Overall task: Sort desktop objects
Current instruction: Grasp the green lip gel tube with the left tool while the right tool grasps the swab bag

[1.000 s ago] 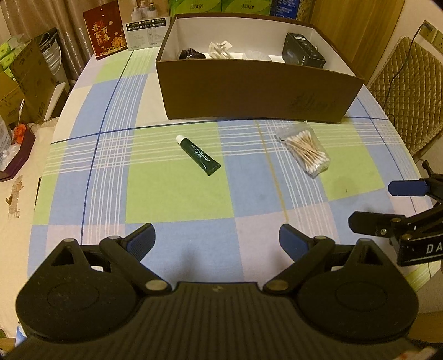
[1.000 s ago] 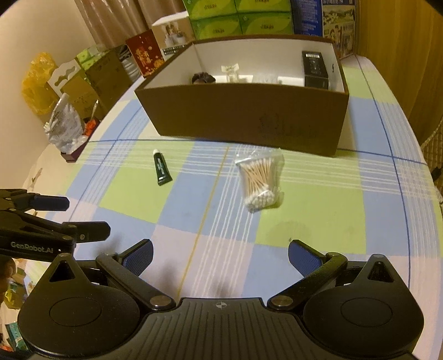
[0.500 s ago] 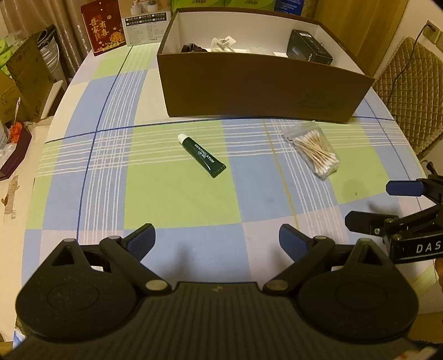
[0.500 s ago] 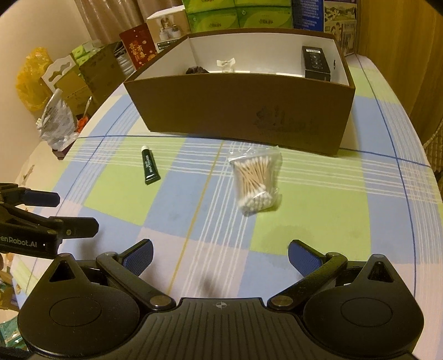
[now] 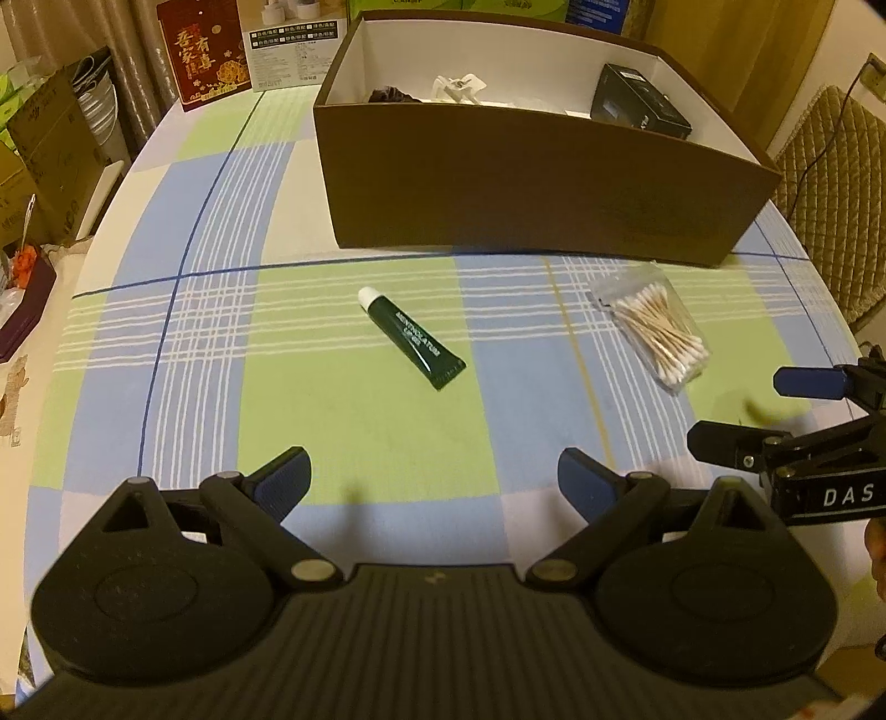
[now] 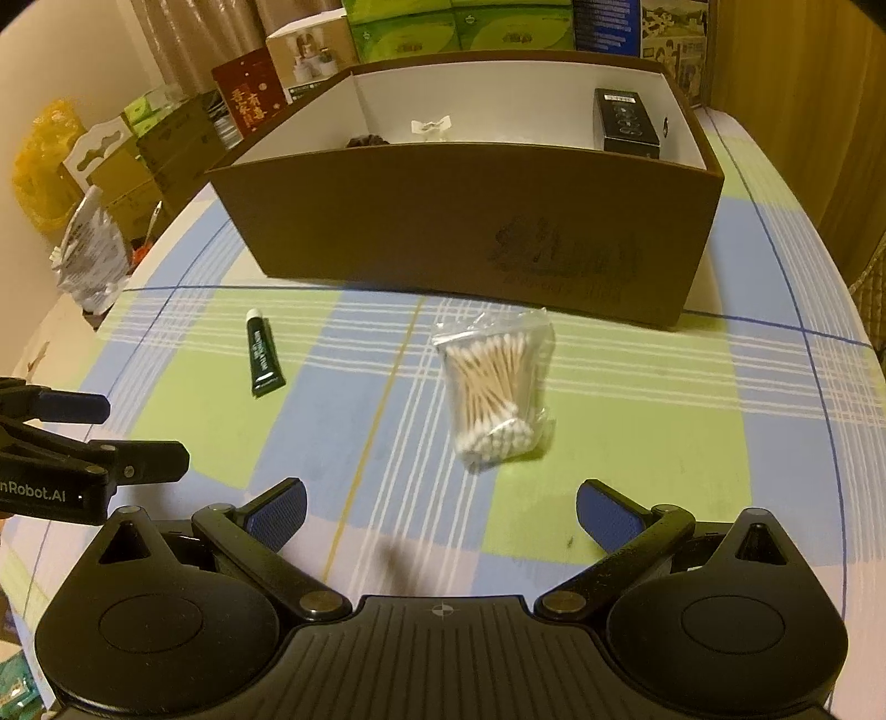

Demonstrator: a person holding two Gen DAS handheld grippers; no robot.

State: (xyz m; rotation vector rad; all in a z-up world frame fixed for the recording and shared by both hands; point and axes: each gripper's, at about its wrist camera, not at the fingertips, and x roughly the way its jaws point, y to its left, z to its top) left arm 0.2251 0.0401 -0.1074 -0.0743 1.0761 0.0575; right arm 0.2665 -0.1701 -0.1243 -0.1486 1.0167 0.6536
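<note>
A dark green tube (image 5: 412, 338) with a white cap lies on the checked tablecloth, ahead of my left gripper (image 5: 434, 479), which is open and empty. The tube also shows in the right wrist view (image 6: 263, 354). A clear bag of cotton swabs (image 6: 493, 396) lies just ahead of my right gripper (image 6: 440, 512), which is open and empty. The bag shows in the left wrist view (image 5: 659, 332) too. A brown cardboard box (image 5: 526, 194) stands behind both; it holds a black box (image 5: 637, 102), a white item and a dark item.
My right gripper shows at the right edge of the left wrist view (image 5: 775, 410); my left gripper shows at the left edge of the right wrist view (image 6: 99, 432). Packages and boxes stand behind the table (image 6: 498, 27). A quilted chair (image 5: 830, 166) stands at the right.
Both grippers have moved forward towards the box. The tube and the swab bag look closer and larger. Both grippers have stayed open.
</note>
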